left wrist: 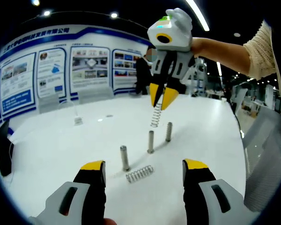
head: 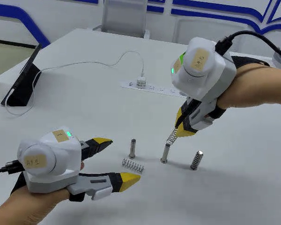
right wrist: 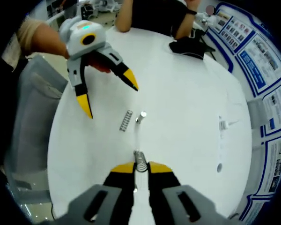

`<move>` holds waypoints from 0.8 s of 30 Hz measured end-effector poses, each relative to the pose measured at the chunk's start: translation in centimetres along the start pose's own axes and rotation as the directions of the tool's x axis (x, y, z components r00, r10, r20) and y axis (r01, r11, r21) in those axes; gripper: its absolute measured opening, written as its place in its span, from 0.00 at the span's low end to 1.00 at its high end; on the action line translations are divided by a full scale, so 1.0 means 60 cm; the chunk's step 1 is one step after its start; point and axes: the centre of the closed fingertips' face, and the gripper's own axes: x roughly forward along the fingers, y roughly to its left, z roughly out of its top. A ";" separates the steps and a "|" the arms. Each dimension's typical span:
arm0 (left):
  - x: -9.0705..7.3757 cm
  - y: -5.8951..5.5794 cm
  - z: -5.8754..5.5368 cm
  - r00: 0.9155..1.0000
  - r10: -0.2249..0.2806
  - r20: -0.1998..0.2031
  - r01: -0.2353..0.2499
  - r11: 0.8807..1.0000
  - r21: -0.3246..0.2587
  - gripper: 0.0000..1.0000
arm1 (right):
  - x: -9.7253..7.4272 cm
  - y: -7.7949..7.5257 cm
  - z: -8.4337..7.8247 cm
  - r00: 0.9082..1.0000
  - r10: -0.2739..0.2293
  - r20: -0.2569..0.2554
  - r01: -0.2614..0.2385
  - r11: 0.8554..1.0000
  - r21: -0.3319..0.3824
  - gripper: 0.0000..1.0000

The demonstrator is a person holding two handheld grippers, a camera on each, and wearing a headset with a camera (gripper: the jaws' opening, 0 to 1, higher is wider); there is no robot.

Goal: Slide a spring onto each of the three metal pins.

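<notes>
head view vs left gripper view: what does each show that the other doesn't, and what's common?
Head view adds: the black cable trailing behind the left tongs and the forearm driving them.
Left gripper view adds: wall posters, ceiling lights, and a bystander at the back.
Both: left tongs open; right tongs shut on a spring above the middle pin; a loose spring lying on the table; the left pin bare; the right pin already carrying its spring.
</notes>
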 end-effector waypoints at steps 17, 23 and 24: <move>-0.001 0.001 -0.003 1.000 0.000 0.000 0.000 1.000 -0.007 0.68 | 0.025 0.000 -0.004 0.997 0.024 -0.073 -0.027 0.999 -0.044 0.11; 0.000 -0.001 -0.002 1.000 -0.005 -0.003 0.005 1.000 -0.004 0.67 | 0.042 -0.001 -0.008 0.994 0.038 -0.103 -0.043 0.998 -0.048 0.11; 0.000 -0.001 -0.002 1.000 -0.006 -0.003 0.006 1.000 -0.004 0.67 | 0.044 -0.001 -0.009 0.993 0.039 -0.107 -0.045 0.998 -0.048 0.11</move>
